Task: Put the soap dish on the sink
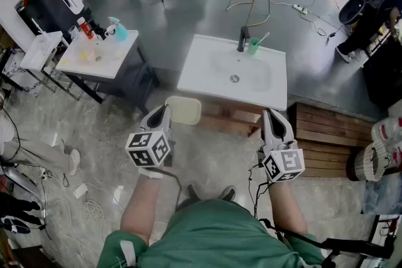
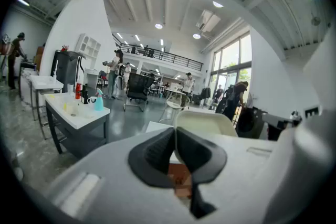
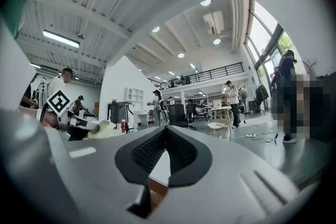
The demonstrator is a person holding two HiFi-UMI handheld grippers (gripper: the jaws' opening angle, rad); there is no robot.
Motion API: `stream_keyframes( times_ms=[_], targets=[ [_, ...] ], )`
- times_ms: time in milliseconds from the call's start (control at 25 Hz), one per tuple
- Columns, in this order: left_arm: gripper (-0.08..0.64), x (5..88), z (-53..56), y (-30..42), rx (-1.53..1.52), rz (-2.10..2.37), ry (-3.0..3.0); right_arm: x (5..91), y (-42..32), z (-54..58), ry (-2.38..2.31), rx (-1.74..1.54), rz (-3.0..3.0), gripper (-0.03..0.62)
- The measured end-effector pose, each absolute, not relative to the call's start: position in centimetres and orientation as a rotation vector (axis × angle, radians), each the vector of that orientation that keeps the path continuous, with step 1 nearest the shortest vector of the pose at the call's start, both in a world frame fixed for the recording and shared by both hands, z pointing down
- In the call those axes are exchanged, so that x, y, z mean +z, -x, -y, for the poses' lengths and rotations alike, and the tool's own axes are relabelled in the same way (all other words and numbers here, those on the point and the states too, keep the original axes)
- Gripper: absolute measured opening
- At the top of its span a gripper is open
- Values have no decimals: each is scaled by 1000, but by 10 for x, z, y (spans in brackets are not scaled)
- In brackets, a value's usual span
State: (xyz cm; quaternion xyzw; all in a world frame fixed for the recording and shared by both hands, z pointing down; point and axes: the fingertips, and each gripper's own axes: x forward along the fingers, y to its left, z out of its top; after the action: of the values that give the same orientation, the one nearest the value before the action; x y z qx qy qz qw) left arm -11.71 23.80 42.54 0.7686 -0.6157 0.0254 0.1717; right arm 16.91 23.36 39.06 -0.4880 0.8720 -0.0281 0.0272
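The left gripper (image 1: 162, 117) sits left of centre in the head view. Its jaws are closed on the near edge of the cream soap dish (image 1: 183, 111), which juts forward from the tips and hangs in the air. The dish is just short of the white sink (image 1: 200, 77) and is not yet over it. In the left gripper view the jaws pinch the dish's rim, and most of the tray shows beyond them. The right gripper (image 1: 274, 119), at lower right, has its jaws together with nothing between them. It is not needed for this step.

To place the dish well, I would carry it forward and keep it level, since a grip on one rim lets the far side droop. The broad flat ledge at the sink's left looks like the best landing spot. It is away from the basin's slope and well apart from the faucet (image 1: 242, 39) and the green cup (image 1: 254, 46) at the back. The far edge should go down first, then the dish should settle flat, with the jaws opening only once the ledge carries the weight. A release over the rim risks the dish tipping to the floor.
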Motion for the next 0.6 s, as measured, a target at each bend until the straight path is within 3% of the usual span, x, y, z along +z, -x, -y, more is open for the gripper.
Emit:
stream_keyframes(
  times_ms=[600],
  targets=[
    [12, 416, -241, 177, 50, 1693, -2238, 373, -110, -241, 1576, -39, -2627, 2]
  ],
)
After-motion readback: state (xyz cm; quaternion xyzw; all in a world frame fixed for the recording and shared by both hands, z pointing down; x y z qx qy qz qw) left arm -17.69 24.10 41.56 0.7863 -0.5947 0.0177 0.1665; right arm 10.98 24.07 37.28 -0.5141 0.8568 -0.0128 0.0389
